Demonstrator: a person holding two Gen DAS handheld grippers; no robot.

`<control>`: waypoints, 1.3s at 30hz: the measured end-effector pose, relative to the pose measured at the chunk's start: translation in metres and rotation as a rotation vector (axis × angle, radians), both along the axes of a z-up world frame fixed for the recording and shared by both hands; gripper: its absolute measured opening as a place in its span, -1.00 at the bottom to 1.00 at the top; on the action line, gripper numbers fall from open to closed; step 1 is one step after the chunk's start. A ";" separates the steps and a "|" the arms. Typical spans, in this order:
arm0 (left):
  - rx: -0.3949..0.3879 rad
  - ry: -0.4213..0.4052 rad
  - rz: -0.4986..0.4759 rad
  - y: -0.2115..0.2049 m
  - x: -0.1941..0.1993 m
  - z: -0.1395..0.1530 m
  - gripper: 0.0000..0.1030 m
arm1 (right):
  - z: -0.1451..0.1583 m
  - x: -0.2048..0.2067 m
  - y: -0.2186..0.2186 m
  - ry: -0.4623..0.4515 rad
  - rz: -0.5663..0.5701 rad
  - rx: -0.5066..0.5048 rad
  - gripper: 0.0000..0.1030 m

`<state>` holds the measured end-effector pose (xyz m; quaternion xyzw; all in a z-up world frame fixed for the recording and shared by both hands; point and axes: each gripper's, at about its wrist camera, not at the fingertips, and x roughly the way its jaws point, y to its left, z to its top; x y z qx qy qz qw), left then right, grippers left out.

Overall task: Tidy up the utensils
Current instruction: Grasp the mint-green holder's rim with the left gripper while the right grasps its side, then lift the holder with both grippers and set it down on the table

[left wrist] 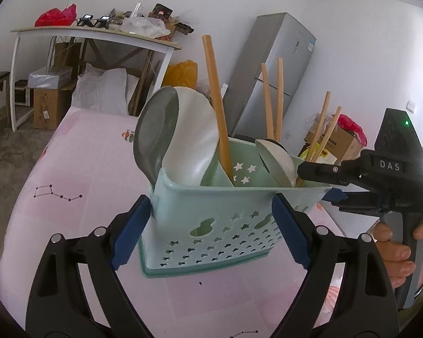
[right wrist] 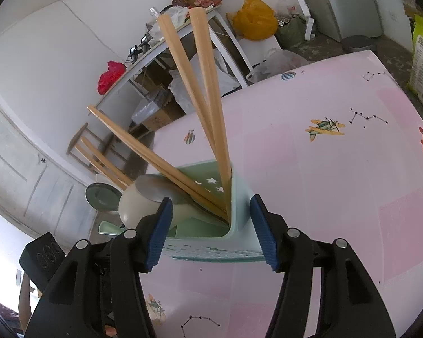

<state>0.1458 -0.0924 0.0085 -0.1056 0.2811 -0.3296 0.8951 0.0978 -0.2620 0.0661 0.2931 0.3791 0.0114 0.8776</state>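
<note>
2 claws are at the utensil caddy point(left wrist: 211, 225), which stands on your pink desk point(left wrist: 84, 174). your left claw point(left wrist: 208, 233) pinches the caddy's 2 side walls. your right claw point(right wrist: 211, 232) is spread, straddling a caddy corner without pressing. chopsticks point(right wrist: 206, 98) and spoons point(left wrist: 183, 138) stand inside.

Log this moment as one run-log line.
holder: upright on table, chopsticks and spoons inside | left gripper: astride holder | right gripper: at holder's end

Black gripper point(left wrist: 211, 231), blue-padded jaws
</note>
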 end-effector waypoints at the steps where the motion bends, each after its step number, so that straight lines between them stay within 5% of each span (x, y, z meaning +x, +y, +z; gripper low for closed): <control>1: 0.001 0.006 -0.003 0.000 -0.002 0.000 0.61 | 0.000 -0.002 0.001 0.002 0.000 -0.003 0.10; 21: 0.026 0.081 -0.040 0.007 -0.031 0.011 0.61 | 0.004 -0.049 0.007 0.058 -0.016 -0.008 0.10; 39: 0.021 0.066 -0.050 0.002 -0.041 0.008 0.63 | 0.006 -0.062 0.010 0.057 -0.053 -0.043 0.10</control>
